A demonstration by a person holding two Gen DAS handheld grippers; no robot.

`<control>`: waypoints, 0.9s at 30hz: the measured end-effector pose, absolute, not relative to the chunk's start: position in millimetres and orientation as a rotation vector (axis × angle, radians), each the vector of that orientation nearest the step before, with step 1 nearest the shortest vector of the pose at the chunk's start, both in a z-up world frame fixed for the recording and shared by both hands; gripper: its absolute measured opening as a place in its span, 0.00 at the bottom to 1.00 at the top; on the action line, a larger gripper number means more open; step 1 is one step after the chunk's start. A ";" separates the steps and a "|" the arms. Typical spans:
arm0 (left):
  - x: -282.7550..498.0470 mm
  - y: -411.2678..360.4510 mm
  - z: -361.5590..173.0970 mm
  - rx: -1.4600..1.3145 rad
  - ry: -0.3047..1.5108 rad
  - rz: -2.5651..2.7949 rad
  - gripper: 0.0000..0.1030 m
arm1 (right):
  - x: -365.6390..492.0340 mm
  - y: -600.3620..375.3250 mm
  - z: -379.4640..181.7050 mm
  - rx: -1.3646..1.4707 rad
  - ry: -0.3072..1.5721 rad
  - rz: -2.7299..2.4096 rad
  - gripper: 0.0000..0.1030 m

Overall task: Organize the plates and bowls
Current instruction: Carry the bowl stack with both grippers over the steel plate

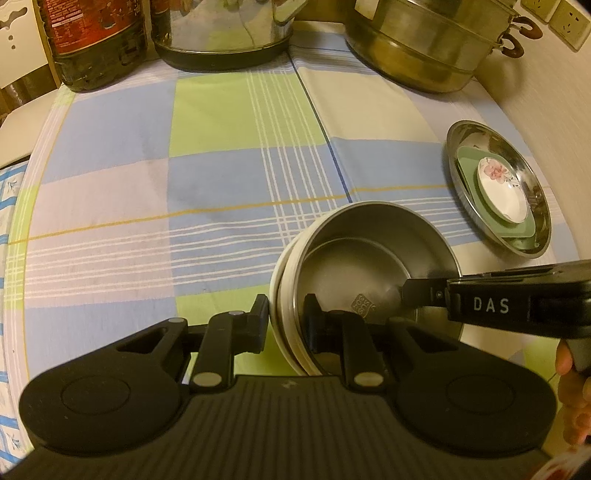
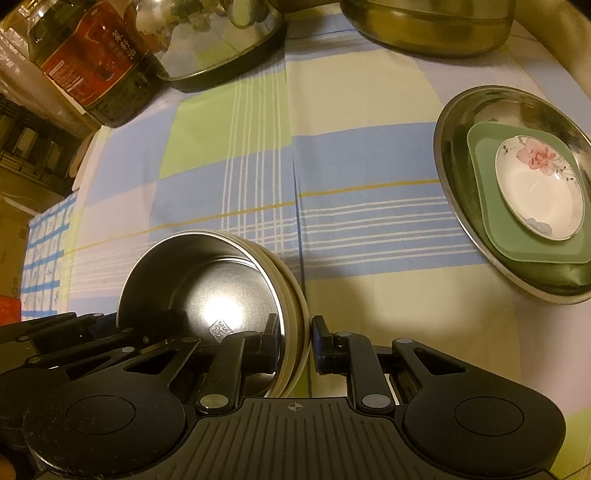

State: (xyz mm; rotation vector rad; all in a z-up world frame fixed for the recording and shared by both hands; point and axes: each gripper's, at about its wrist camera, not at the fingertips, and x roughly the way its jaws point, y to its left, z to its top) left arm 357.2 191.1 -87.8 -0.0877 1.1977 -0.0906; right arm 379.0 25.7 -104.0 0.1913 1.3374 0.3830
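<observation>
A steel bowl (image 1: 351, 266) (image 2: 207, 280) sits nested in cream bowls (image 1: 280, 269) (image 2: 293, 295) on the checked tablecloth. My left gripper (image 1: 286, 321) is shut on the stack's left rim, one finger outside and one inside. My right gripper (image 2: 297, 336) is shut on the opposite rim in the same way. Each gripper shows in the other's view: the right gripper (image 1: 424, 295) and the left gripper (image 2: 110, 325). To the right lies a steel plate (image 1: 476, 136) (image 2: 498, 107) holding a green square plate (image 1: 466, 158) (image 2: 484, 147) and a white floral dish (image 1: 498, 192) (image 2: 543, 192).
At the back stand an oil bottle (image 1: 92, 44) (image 2: 92, 62), a shiny kettle (image 1: 225, 33) (image 2: 218, 40) and a big steel steamer pot (image 1: 428, 44) (image 2: 432, 26). A wall with sockets (image 1: 565, 18) runs along the right. A person's hand (image 1: 572, 387) holds the right gripper.
</observation>
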 end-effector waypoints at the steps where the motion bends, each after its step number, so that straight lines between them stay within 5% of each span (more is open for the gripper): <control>1: 356.7 190.9 -87.6 -0.088 1.197 -0.091 0.17 | 378.4 25.9 -103.7 0.190 1.335 0.383 0.16; 27: 351.6 144.4 -45.8 -0.057 1.120 -0.113 0.17 | 376.0 -13.6 -67.1 0.212 1.271 0.380 0.16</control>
